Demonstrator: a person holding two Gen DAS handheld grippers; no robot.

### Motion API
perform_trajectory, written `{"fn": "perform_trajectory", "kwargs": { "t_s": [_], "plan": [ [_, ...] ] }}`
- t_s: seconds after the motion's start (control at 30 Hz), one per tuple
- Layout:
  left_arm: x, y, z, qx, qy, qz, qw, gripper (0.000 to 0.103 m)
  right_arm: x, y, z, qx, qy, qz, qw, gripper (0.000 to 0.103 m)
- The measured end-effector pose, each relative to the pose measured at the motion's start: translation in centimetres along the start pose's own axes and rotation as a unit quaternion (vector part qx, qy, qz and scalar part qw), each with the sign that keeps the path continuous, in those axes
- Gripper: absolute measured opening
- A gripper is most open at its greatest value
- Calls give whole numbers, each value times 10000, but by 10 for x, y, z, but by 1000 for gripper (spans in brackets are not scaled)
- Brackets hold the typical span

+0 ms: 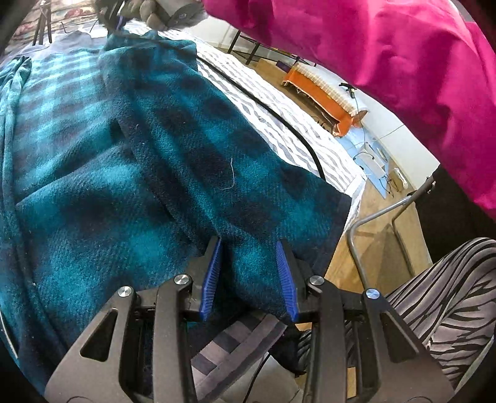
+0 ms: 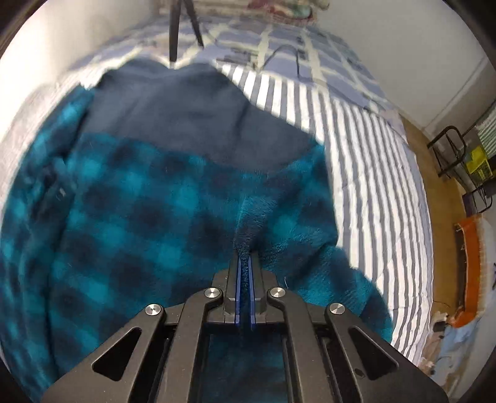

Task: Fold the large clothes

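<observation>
A large teal and dark-blue checked fleece garment [image 1: 148, 173] lies on a bed with a striped cover [image 1: 279, 124]. My left gripper [image 1: 249, 248] is open, its blue pads on either side of a fold near the garment's hem edge. In the right wrist view the same garment [image 2: 130, 210], with a plain navy part [image 2: 186, 117] at the far end, fills the middle. My right gripper [image 2: 245, 260] is shut on a pinched ridge of the fleece. The right gripper also shows at the top of the left wrist view [image 1: 117, 21], holding the far end of the fold.
The person's pink sleeve [image 1: 387, 62] and zebra-print leg [image 1: 449, 294] are on the right. A black cable [image 1: 279, 114] runs across the striped cover. A metal frame [image 1: 372, 223] and an orange object [image 1: 322, 96] stand on the wooden floor. Tripod legs [image 2: 183, 28] stand at the bed's far end.
</observation>
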State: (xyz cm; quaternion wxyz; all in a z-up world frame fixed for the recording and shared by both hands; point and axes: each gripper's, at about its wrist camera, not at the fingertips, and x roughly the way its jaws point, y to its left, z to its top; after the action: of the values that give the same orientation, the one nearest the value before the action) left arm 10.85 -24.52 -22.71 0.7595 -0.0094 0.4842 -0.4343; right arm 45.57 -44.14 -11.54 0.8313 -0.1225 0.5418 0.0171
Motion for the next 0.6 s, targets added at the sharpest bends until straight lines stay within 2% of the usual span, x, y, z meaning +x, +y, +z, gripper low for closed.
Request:
{"fn": "perform_trajectory", "kwargs": {
  "t_s": [0.13, 0.23, 0.3, 0.37, 0.43, 0.5, 0.6],
  "plan": [
    [-3, 1, -5, 74, -23, 3, 10000, 35, -12, -10, 16, 384, -348, 422, 9978, 2],
    [-4, -2, -6, 97, -3, 0, 10000, 35, 12, 1, 16, 270, -174, 950, 9950, 2],
    [-9, -1, -6, 38, 15, -40, 10000, 35, 23, 17, 10, -42, -11, 826, 9966, 5],
    [-15, 1, -5, -48, 9, -60, 10000, 35, 18, 20, 7, -103, 16, 761, 9970, 8],
    [-28, 3, -6, -112, -37, -17, 9999, 35, -5, 10, 5, 93, -173, 1051, 9943, 10],
    [-43, 1, -7, -65, -136, 57, 9999, 35, -43, -7, -1, 319, -485, 1354, 9891, 16],
    [-64, -2, -6, 33, -274, 215, 9994, 35, -104, -33, -26, 564, -947, 1447, 9833, 22]
  ]
}}
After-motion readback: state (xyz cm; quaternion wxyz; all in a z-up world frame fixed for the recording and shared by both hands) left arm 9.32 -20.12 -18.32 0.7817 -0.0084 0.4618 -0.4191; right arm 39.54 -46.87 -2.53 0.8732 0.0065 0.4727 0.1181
